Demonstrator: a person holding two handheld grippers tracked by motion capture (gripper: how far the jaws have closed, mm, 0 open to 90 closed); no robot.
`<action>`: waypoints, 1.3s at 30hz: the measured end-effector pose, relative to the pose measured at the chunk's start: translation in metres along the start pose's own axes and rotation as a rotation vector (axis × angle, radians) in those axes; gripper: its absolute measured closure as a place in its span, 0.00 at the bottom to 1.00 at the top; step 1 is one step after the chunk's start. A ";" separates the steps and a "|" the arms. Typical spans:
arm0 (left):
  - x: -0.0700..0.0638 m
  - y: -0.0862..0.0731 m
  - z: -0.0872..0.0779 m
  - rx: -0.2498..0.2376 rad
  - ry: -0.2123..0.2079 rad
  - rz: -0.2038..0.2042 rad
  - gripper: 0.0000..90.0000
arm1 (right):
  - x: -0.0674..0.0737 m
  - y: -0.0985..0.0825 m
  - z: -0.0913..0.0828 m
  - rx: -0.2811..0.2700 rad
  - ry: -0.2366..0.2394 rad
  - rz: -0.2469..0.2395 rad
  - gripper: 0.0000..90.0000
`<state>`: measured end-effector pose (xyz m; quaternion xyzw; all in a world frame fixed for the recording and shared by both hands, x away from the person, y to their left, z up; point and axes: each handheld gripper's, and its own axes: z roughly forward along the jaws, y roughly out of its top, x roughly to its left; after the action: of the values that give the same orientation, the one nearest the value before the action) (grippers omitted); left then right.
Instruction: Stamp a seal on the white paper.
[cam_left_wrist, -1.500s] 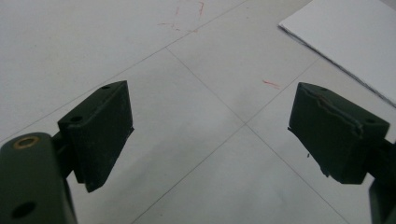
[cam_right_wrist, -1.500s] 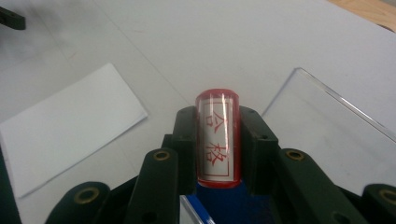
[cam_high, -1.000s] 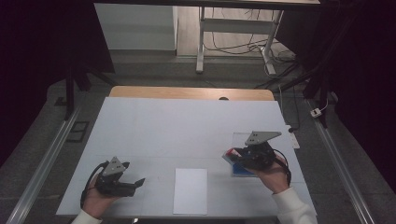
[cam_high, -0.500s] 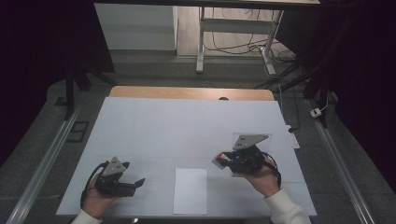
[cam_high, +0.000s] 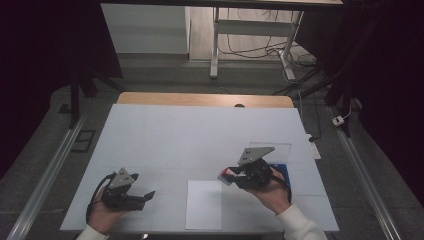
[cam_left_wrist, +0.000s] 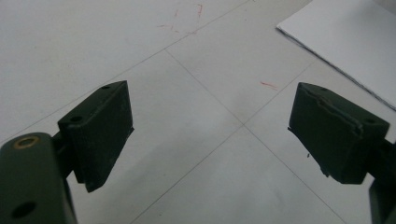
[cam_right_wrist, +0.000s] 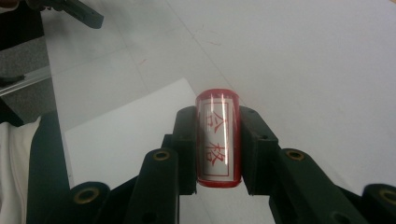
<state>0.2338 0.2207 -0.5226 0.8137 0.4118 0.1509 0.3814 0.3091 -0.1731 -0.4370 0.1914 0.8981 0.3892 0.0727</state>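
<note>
From above, the right gripper (cam_high: 231, 175) carries a red stamp (cam_high: 226, 176) just beside the sheet of paper (cam_high: 204, 205) on the table (cam_high: 175, 135). The left gripper (cam_high: 145, 196) rests wide open, holding nothing. The right gripper view has both jaws clamped on the stamp (cam_right_wrist: 218, 137). Looks like the carry step; next it needs lining up over the paper and pressing straight down.

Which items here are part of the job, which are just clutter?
In play:
- red stamp, clamped in the right gripper
- white paper sheet
- left gripper, jaws open

Lying about:
- blue pad beside the right hand
- clear sheet
</note>
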 end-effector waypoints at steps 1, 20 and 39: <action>0.000 0.000 0.000 0.001 0.001 0.001 0.15 | 0.001 0.001 0.002 -0.002 0.002 -0.003 0.78; 0.000 0.000 0.000 0.001 0.001 -0.001 0.15 | 0.030 0.011 0.037 0.043 0.023 -0.065 0.78; 0.000 0.000 0.000 -0.002 -0.003 0.000 0.15 | 0.042 0.015 0.055 0.133 0.068 -0.136 0.78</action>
<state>0.2337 0.2210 -0.5223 0.8135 0.4111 0.1500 0.3829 0.2904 -0.1101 -0.4627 0.1212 0.9348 0.3293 0.0558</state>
